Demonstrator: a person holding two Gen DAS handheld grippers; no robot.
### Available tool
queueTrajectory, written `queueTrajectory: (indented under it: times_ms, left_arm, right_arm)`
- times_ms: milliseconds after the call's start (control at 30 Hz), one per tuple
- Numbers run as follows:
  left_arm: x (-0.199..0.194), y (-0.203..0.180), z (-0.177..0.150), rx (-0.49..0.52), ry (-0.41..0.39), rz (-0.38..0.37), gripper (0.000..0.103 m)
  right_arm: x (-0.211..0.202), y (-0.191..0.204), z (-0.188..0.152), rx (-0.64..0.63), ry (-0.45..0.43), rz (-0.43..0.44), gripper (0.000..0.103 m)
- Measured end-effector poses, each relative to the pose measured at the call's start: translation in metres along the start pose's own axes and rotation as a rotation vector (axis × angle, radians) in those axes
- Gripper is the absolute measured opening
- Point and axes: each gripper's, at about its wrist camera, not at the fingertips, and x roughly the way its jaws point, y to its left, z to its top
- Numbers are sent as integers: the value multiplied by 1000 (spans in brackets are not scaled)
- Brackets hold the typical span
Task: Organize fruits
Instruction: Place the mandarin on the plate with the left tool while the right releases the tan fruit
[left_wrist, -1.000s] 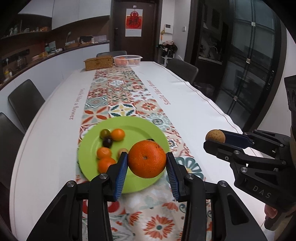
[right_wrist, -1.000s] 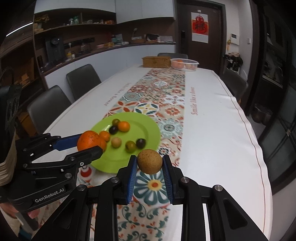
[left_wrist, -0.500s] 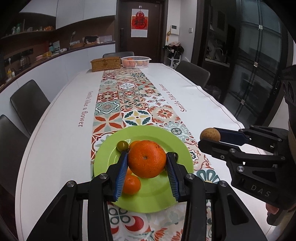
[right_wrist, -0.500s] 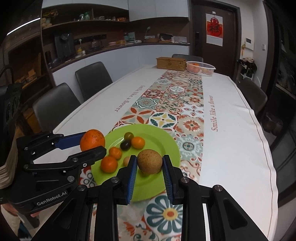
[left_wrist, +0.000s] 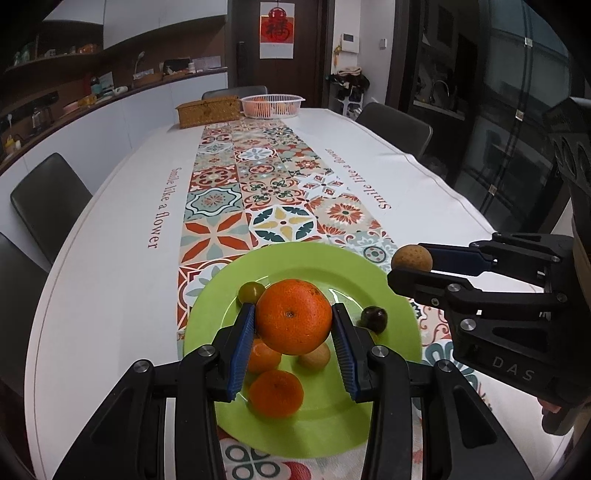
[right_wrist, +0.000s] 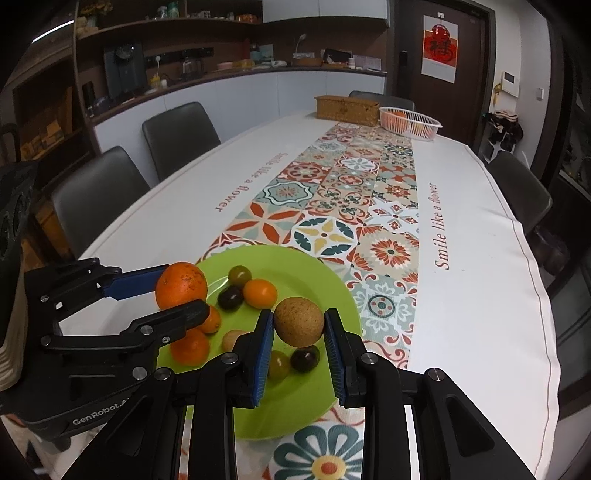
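left claw (left_wrist: 293, 328): my pads clamp the big orange (left_wrist: 293, 321) above the green plate (left_wrist: 332, 421), stem dimple facing my camera; round, no long axis.
right claw (right_wrist: 298, 334): I grip the brown round fruit (right_wrist: 298, 321) over the plate's near right part.
hidden: orange covers part of a mandarin (left_wrist: 261, 356) and a tan fruit (left_wrist: 314, 356) on the plate.
hard to read: white basket (left_wrist: 271, 105) contents at the bench's far end.

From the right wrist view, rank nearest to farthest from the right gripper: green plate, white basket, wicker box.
From the right gripper:
1. Green plate, directly beneath it.
2. White basket, far end, right.
3. Wicker box, far end, left; slightly beyond the basket.
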Motion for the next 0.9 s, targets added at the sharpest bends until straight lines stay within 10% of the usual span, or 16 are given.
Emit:
queueTrajectory:
  times_ms: [367, 900]
  left_arm:
    - [34, 6, 3, 39, 72, -8, 41]
    - [20, 7, -4, 37, 35, 64, 50]
  right_arm:
    - [50, -8, -2, -16, 123, 21, 29]
    - [43, -9, -7, -18, 82, -1, 40]
